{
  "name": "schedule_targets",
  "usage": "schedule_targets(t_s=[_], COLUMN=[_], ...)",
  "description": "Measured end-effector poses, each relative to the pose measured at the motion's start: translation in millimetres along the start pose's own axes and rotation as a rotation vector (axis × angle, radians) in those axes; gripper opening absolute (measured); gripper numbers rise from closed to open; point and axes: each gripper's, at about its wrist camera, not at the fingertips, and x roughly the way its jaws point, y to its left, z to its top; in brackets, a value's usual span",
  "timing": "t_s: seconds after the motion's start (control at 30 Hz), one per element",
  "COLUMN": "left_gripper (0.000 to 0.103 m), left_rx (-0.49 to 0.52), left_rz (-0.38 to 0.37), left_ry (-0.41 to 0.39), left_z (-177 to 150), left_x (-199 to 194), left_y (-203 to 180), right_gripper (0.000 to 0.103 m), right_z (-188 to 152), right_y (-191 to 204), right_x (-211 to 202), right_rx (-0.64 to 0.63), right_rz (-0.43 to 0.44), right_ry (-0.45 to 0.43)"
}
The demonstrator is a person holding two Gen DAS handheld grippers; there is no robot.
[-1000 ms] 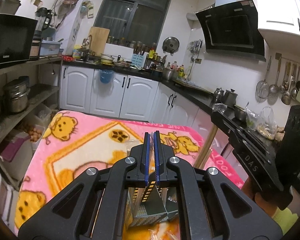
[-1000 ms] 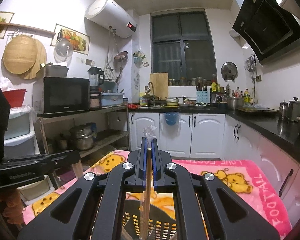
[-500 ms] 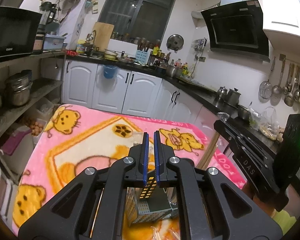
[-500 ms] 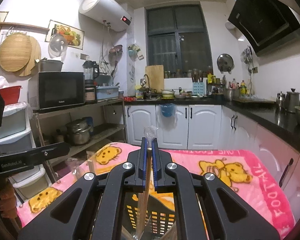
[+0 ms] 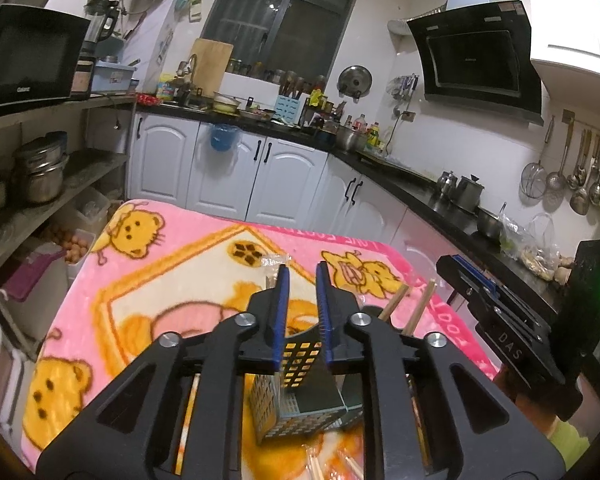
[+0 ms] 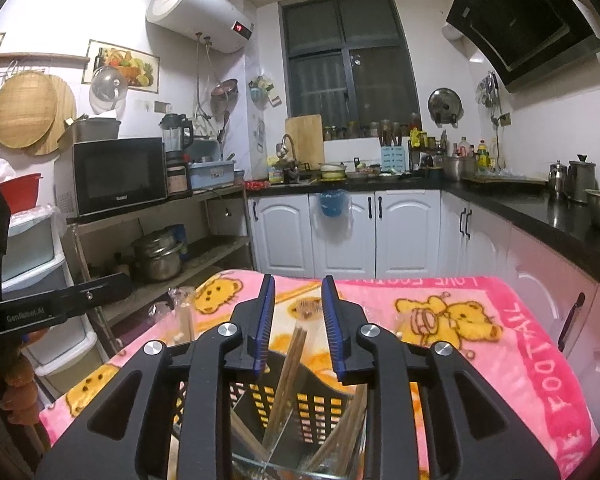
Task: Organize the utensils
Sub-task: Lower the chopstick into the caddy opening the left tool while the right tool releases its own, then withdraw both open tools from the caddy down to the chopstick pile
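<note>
My left gripper (image 5: 301, 280) hovers over the black perforated utensil holder (image 5: 300, 364), which stands on the pink bear blanket (image 5: 172, 248) covering the table. Its jaws have just been opening and now stand slightly apart; the holder's wall shows in the gap below them, but I see nothing pressed between the pads.

My right gripper (image 6: 298, 292) sits above the same holder (image 6: 284, 396), seen from the other side. Its jaws have just been opening too, and now stand clearly apart. A pair of wooden chopsticks (image 6: 290, 364) leans upright inside the holder, tips rising into the gap between the fingers, touching neither pad as far as I can tell. More chopsticks (image 6: 346, 424) lean in the compartment to the right.

From the left camera, two chopstick tips (image 5: 396, 304) poke up past the holder's far edge. A clear wrapper (image 6: 180, 304) with sticks in it stands near the blanket's left edge.
</note>
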Motion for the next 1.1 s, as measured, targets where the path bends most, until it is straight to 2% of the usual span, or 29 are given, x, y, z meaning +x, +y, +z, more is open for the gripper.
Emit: schedule_targets(t_s=[0.27, 0.53, 0.67, 1.1], left_gripper=[0.024, 0.043, 0.048, 0.077], left_rx=[-0.005, -0.012, -0.018, -0.016], left_rz=[0.003, 0.008, 0.010, 0.029], left_ry=[0.005, 0.014, 0.015, 0.024], left_z=[-2.8, -10.8, -15.4, -26.8], left_x=[-2.8, -7.7, -11.1, -19.4], left_y=[2.3, 5.6, 6.9, 8.2], right_gripper=[0.029, 0.032, 0.034, 0.040], right_z=[-8.7, -17.1, -20.4, -34.2], right_y=[0.1, 1.8, 2.1, -1.7], right_x=[-4.6, -9.2, -12.3, -23.5], right_rx=[0.003, 0.005, 0.004, 0.012], right_rz=[-0.004, 0.000, 0.002, 0.003], right_ry=[0.056, 0.113, 0.126, 0.162])
